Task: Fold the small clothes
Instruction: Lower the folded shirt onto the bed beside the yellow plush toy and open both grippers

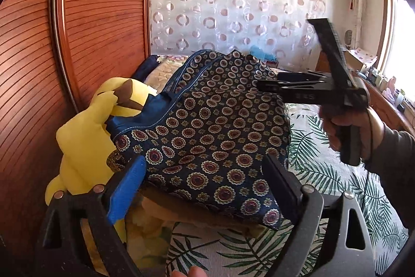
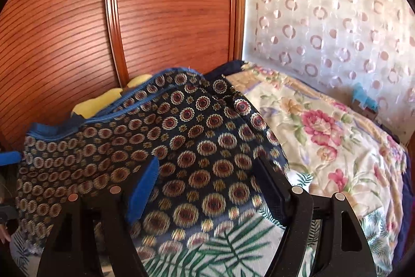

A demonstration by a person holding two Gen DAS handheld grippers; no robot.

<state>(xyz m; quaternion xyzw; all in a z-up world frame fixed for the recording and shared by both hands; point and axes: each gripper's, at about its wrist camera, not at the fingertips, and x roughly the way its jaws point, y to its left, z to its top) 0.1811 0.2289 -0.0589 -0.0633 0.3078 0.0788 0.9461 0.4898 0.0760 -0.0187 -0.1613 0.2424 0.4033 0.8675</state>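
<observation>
At the far left stands a reddish-brown wooden wardrobe door with fine horizontal grooves (image 1: 98,17). In front of it lies a yellow plush toy with a brown-tipped ear (image 1: 85,136), partly covered by the task's garment. This garment, a dark navy piece of clothing printed with red-and-gold medallions and lined in plain blue (image 1: 212,134), is heaped on the bed, its blue inner edge turned up beside the toy and its lower edge hanging over a white bedsheet printed with green palm leaves (image 1: 324,173).

The left gripper (image 1: 205,188), black with one blue pad and one black pad, has its jaws standing wide apart. The garment's near edge lies between them, but neither pad presses on it.

Further right, in the left wrist view, the right gripper (image 1: 267,83) is held by a hand (image 1: 347,131) in a grey sleeve and hangs over the garment's right side. From its own camera, its jaws also stand wide, with the patterned cloth below and between them, not pinched.

To the right of the garment lies a cream quilt with pink flowers (image 2: 324,136), and behind it hangs a sheer white curtain with pink rings (image 2: 337,17).
</observation>
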